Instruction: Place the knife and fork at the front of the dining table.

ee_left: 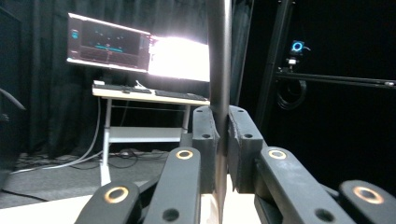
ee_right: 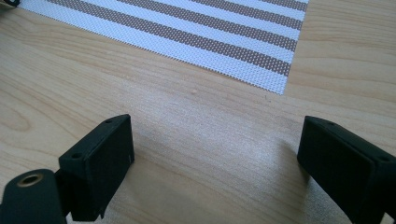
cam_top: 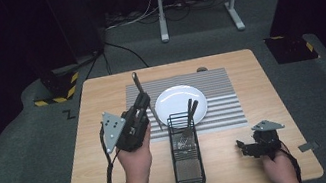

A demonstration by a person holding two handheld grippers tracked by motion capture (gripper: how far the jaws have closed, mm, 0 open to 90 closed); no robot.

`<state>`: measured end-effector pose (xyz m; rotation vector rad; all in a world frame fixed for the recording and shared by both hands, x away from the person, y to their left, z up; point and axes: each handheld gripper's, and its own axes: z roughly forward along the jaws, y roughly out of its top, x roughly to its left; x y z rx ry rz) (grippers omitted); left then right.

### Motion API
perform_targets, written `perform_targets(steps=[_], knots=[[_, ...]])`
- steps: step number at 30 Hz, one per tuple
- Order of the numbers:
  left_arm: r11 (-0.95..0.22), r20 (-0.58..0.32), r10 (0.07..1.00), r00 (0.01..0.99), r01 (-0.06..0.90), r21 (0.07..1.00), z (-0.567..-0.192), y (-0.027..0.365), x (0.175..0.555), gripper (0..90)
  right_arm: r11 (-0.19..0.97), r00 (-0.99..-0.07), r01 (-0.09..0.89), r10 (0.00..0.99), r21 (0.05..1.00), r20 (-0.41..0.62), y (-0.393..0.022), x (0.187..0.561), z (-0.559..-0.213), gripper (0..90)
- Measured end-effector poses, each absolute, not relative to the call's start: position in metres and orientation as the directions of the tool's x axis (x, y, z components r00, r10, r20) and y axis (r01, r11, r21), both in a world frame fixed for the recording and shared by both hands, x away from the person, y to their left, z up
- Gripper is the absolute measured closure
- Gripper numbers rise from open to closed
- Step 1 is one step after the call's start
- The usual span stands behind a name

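My left gripper [cam_top: 142, 99] is raised above the left part of the striped placemat [cam_top: 223, 96], shut on a slim metal knife [cam_top: 137, 82]. One end of the knife points up and away, while the other slants down toward the mat beside the white plate [cam_top: 173, 101]. In the left gripper view the knife [ee_left: 219, 56] stands upright, pinched between the pads of my left gripper [ee_left: 223, 116]. My right gripper [cam_top: 242, 147] rests low on the table's front right, jaws wide apart. In its own view, my right gripper [ee_right: 215, 154] has bare wood between the jaws.
A black wire basket [cam_top: 188, 168] stands lengthwise at the table's front middle, with a fork and another utensil [cam_top: 189, 117] leaning out of its far end over the plate. The placemat's corner [ee_right: 275, 79] lies ahead of the right gripper. A desk frame stands beyond the table.
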<state>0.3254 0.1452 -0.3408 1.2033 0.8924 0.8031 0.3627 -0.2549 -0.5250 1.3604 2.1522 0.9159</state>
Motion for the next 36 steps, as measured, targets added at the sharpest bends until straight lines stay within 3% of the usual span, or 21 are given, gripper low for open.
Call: perform_targets(steps=[36], knots=[[0.093, -0.134, 0.921, 0.366, 0.129, 0.987, -0.401, 0.171, 0.366, 82.5, 0.303, -0.430, 0.618, 0.903, 0.725, -0.010, -0.255, 0.363, -0.525, 10.2]])
